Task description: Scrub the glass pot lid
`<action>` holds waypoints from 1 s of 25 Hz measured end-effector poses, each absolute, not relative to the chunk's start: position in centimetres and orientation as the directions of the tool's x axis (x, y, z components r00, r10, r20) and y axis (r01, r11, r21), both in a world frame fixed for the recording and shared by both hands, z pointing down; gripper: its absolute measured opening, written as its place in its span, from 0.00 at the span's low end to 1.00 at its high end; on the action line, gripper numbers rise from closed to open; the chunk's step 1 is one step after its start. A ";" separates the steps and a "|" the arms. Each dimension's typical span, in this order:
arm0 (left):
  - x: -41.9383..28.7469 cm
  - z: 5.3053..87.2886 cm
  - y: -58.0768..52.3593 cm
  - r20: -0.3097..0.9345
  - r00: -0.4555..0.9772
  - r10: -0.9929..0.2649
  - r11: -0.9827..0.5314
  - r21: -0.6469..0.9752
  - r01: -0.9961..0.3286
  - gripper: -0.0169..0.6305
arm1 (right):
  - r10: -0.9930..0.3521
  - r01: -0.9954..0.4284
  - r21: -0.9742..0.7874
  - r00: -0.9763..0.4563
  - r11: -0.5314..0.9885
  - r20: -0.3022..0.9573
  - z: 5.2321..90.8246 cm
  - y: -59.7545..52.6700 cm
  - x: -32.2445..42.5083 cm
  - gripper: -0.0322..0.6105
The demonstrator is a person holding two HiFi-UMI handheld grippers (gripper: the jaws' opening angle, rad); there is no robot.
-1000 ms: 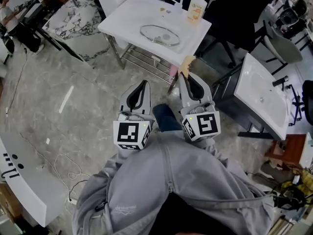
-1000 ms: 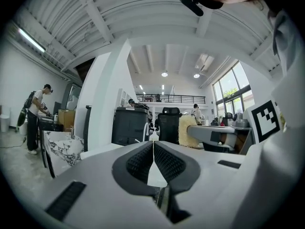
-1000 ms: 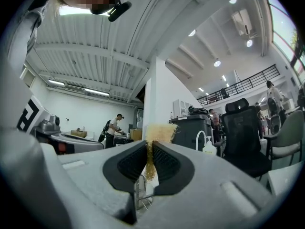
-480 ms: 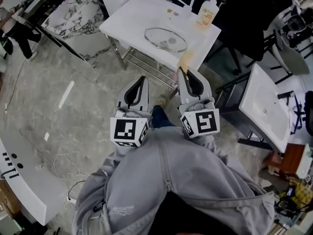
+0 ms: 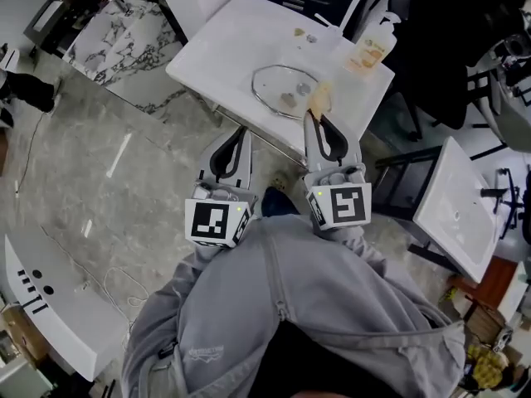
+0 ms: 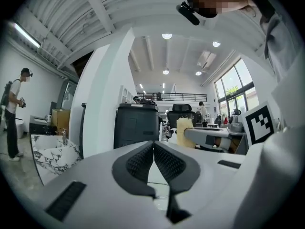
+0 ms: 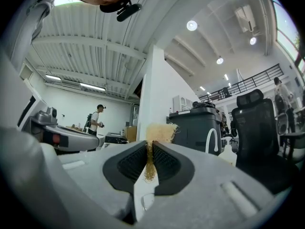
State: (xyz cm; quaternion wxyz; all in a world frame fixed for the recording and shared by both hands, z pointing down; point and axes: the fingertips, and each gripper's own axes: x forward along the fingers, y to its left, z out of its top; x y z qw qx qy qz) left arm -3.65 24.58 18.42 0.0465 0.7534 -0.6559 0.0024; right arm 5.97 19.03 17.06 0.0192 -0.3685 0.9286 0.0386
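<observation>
The glass pot lid (image 5: pixel 284 89) lies flat on the white table (image 5: pixel 224 40), with brownish smears on the glass. My right gripper (image 5: pixel 314 116) is shut on a yellow scrub sponge (image 5: pixel 320 98), which hangs over the table's near edge, just right of the lid. The right gripper view shows the sponge (image 7: pixel 157 133) sticking up from between the pressed pads (image 7: pixel 163 160). My left gripper (image 5: pixel 236 130) is shut and holds nothing, short of the table's near edge. In the left gripper view its pads (image 6: pixel 141 161) meet with nothing between them, and the sponge (image 6: pixel 184 128) shows to the right.
A soap pump bottle (image 5: pixel 371 50) stands at the table's far right, by a curved white tap (image 5: pixel 357 5). A marble-topped unit (image 5: pixel 116 27) is at the left, a white basin (image 5: pixel 455 210) at the right, and a white counter (image 5: pixel 41 297) at the lower left. A person (image 7: pixel 96 119) stands far off.
Both grippers have moved forward toward the table. The lid now lies much closer to them, and the sponge has reached the table's near edge beside the lid.
</observation>
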 end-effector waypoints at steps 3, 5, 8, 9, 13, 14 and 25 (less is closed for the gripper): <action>-5.0 18.7 20.9 0.077 0.150 -0.986 -0.145 0.058 -0.988 0.04 | -0.689 -0.691 0.049 -0.723 0.721 -0.050 17.7 15.6 4.6 0.10; -5.5 18.8 18.4 0.086 0.165 -0.982 -0.162 0.049 -0.986 0.04 | -0.698 -0.699 0.044 -0.715 0.714 -0.043 18.3 13.5 4.0 0.10; -6.0 18.9 15.0 0.088 0.191 -0.978 -0.187 0.044 -0.981 0.04 | -0.715 -0.716 0.044 -0.698 0.697 -0.036 18.8 10.7 3.6 0.10; -6.0 19.0 14.0 0.088 0.198 -0.976 -0.195 0.043 -0.980 0.04 | -0.721 -0.722 0.046 -0.692 0.690 -0.033 19.0 10.0 3.5 0.10; -5.4 19.1 11.0 0.086 0.244 -0.966 -0.242 0.036 -0.970 0.04 | -0.757 -0.757 0.059 -0.653 0.651 -0.027 19.3 8.0 4.5 0.10; -5.1 19.1 10.4 0.087 0.259 -0.962 -0.257 0.033 -0.966 0.04 | -0.768 -0.768 0.060 -0.640 0.638 -0.027 19.3 7.7 5.0 0.10; -2.6 21.4 6.5 0.087 0.428 -0.900 -0.424 0.057 -0.904 0.04 | -0.883 -0.881 0.061 -0.469 0.469 0.014 20.9 7.0 9.7 0.10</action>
